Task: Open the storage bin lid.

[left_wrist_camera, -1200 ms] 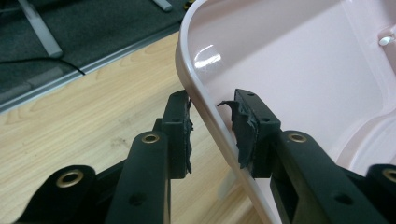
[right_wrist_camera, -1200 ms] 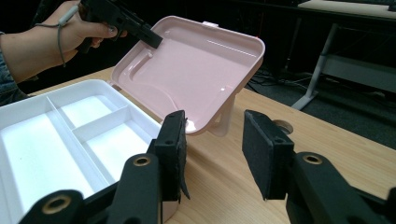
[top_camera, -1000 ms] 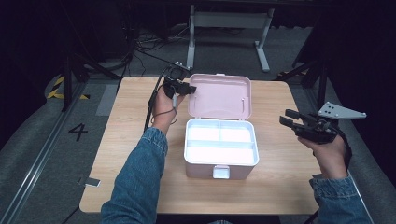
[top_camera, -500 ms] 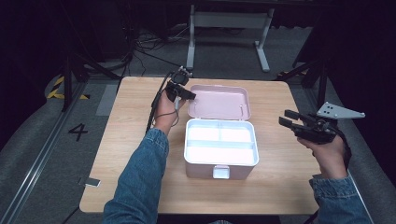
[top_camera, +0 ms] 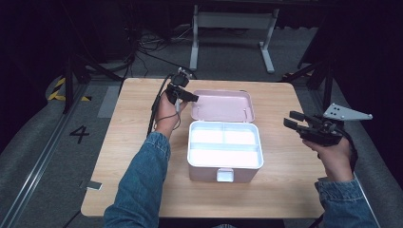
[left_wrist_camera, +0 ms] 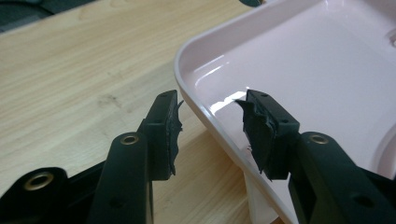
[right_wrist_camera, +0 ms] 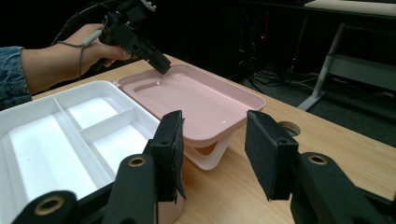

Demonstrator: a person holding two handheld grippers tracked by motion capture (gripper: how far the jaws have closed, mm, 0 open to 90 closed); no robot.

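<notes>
1. Table (top_camera: 128, 156): bare wooden top carrying the box at its centre.
2. Storage box (top_camera: 225, 164): pink, open, with a white divided tray (right_wrist_camera: 70, 140); it looked light, rigid and glossy (likely slippery).
3. Lid (top_camera: 223, 104): lay flat behind the box; its thin rim seemed the best hold.
4. Left gripper (left_wrist_camera: 210, 126): jaws parted, straddling the lid's corner rim, not clamped.
5. Right gripper (top_camera: 298, 124): jaws wide, empty, well right of the box.
</notes>
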